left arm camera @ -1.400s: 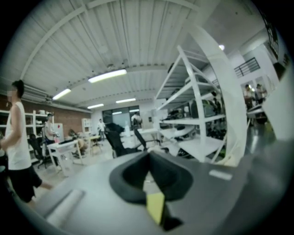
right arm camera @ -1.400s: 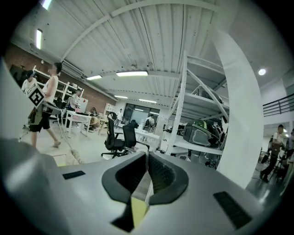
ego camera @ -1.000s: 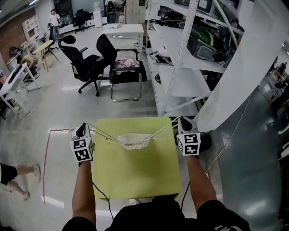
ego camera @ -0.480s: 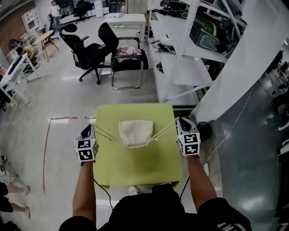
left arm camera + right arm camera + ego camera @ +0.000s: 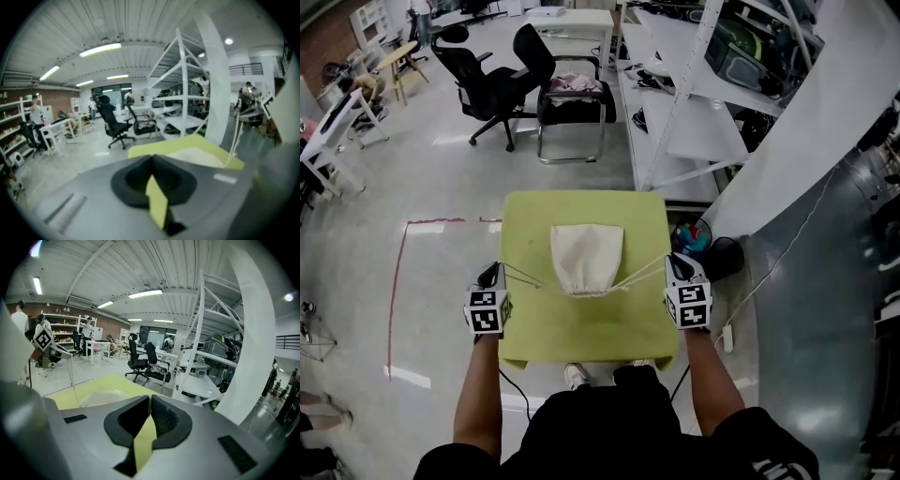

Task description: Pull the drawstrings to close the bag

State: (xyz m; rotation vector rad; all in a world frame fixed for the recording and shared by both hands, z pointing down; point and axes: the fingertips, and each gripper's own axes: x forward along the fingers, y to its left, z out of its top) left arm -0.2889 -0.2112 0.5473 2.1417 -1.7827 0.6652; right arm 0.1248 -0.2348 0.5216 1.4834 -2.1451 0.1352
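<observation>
The near strip of my table (image 5: 581, 328) is bare and open to either gripper. Ahead of it the drawstrings (image 5: 525, 277) run taut from the bag (image 5: 587, 255) at centre to my left gripper (image 5: 494, 272) and right gripper (image 5: 674, 262), barring the way across. Floor to my left lies open; a shelving rack (image 5: 694, 141) and white panel (image 5: 811, 159) crowd my right.
</observation>
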